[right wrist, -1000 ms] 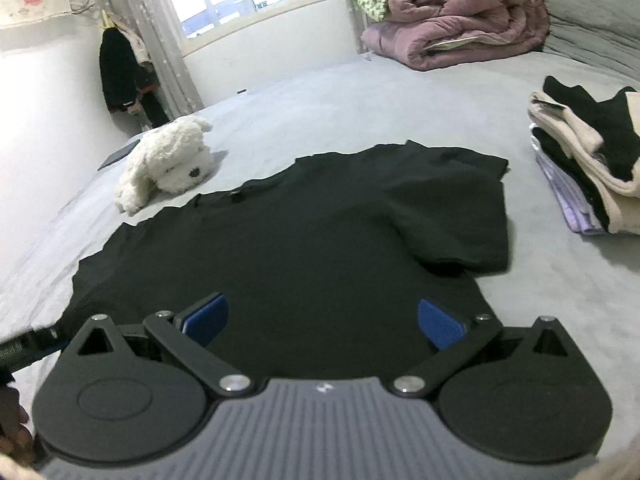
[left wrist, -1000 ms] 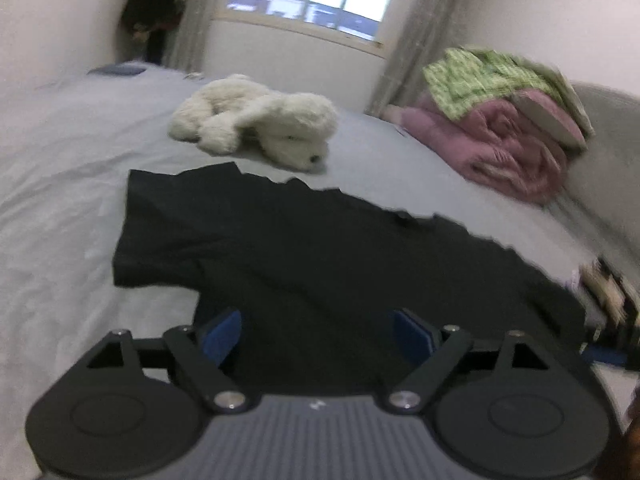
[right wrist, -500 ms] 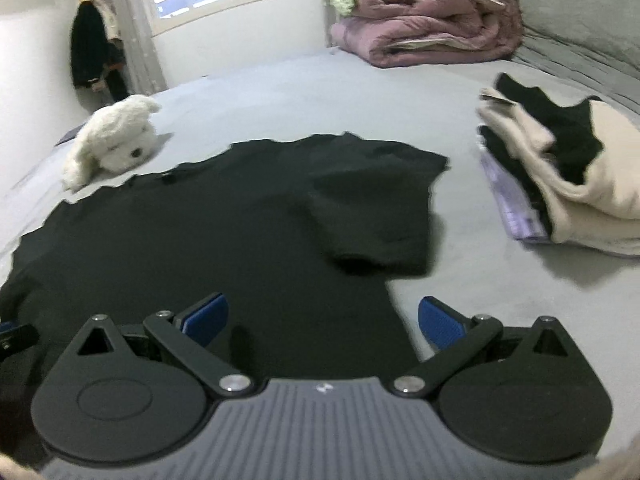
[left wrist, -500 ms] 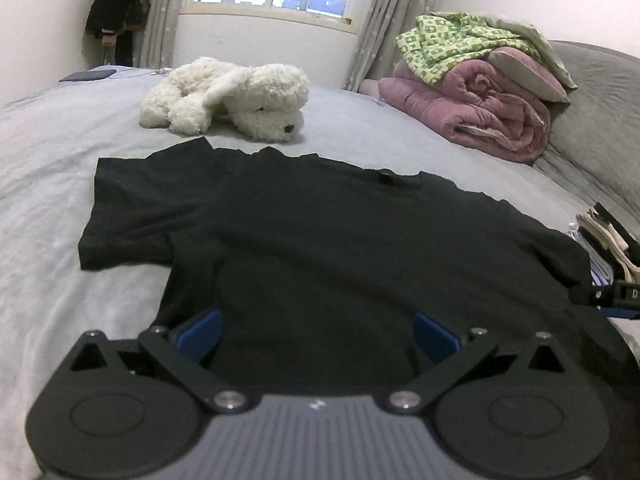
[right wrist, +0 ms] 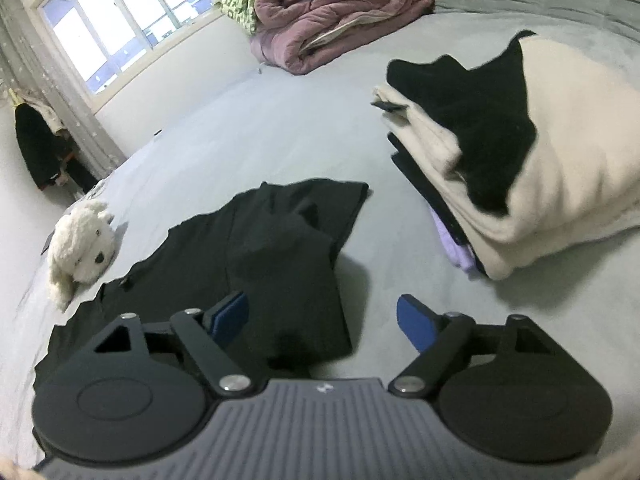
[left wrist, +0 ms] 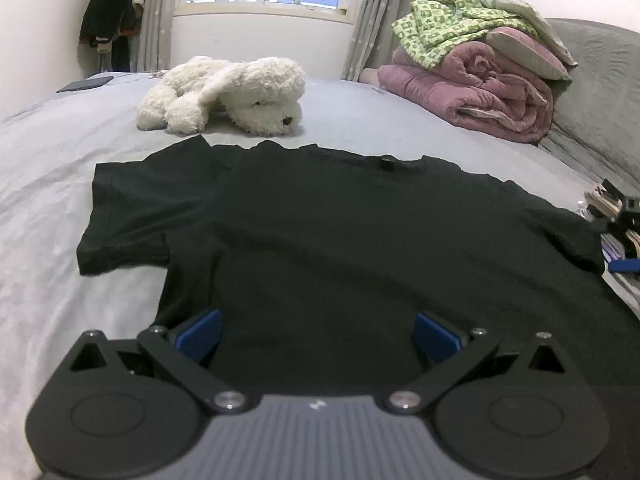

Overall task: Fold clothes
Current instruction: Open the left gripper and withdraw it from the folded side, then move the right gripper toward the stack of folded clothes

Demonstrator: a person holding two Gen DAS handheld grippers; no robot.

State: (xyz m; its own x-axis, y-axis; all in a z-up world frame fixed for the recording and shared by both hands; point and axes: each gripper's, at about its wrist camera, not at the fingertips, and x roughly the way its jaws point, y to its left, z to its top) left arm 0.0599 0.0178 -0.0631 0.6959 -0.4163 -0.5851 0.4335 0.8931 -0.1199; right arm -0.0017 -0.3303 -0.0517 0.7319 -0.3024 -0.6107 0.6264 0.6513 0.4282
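T-shirt [left wrist: 340, 240]: matt black cloth. Bed sheet [left wrist: 48, 208]: smooth grey fabric. Toy dog [left wrist: 232, 96]: fluffy white plush. Left gripper [left wrist: 318, 336]: matt black plastic, blue pads.

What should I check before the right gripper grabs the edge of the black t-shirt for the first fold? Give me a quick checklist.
1. black t-shirt spread flat on the bed: ok.
2. left gripper open, nothing pinched: ok.
3. right gripper over the shirt's side edge, jaws closing with the edge between them, pads not yet pressing: ok.
4. Right sleeve lying smooth: not ok, it is rumpled.
5. Stack of folded clothes apart from the shirt: ok.
6. plush dog off the shirt, beyond the collar: ok.
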